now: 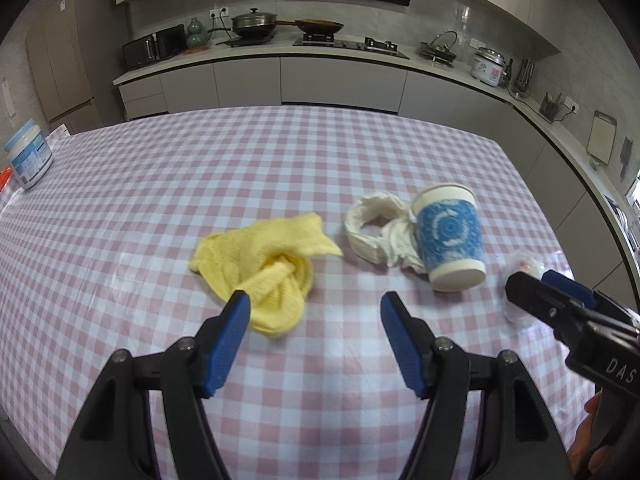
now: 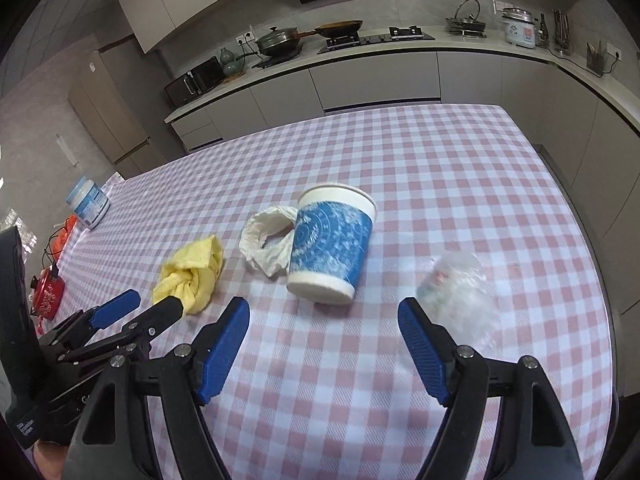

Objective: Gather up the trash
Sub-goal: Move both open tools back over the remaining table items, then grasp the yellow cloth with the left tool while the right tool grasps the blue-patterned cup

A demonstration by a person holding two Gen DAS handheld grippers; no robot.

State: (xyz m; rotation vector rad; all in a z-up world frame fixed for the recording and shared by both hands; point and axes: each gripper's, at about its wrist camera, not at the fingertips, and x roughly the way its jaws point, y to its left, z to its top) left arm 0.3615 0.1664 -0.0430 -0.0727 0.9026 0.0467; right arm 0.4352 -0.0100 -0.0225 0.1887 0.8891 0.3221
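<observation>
Table (image 1: 280,152) covered in pink-and-white checked oilcloth, kitchen counter behind.

Left gripper (image 1: 315,312): jaws spread wide, nothing between them, hovering low over the cloth. Its left finger sits just in front of the yellow cloth (image 1: 266,268), a knotted, crumpled rag; contact cannot be told.

Right gripper (image 2: 323,316): jaws also spread wide and empty. Its right fingertip overlaps the near edge of a crumpled clear plastic wrapper (image 2: 456,284), blurred, with a faint reddish mark inside; no print legible. In the left wrist view this gripper enters from the right, with white letters "DAS" on its black body, cut off at the frame edge.

Paper cup (image 2: 330,246): white with a blue patterned sleeve, standing tilted, with the base towards the camera, between the two grippers' lines of sight. No readable wording on it. A crumpled white tissue (image 2: 268,244) touches its left side.

Far left edge: white tub with blue label (image 1: 29,158), text too small to read. Red kettle (image 2: 48,294) further along that edge, with a pale pattern.
</observation>
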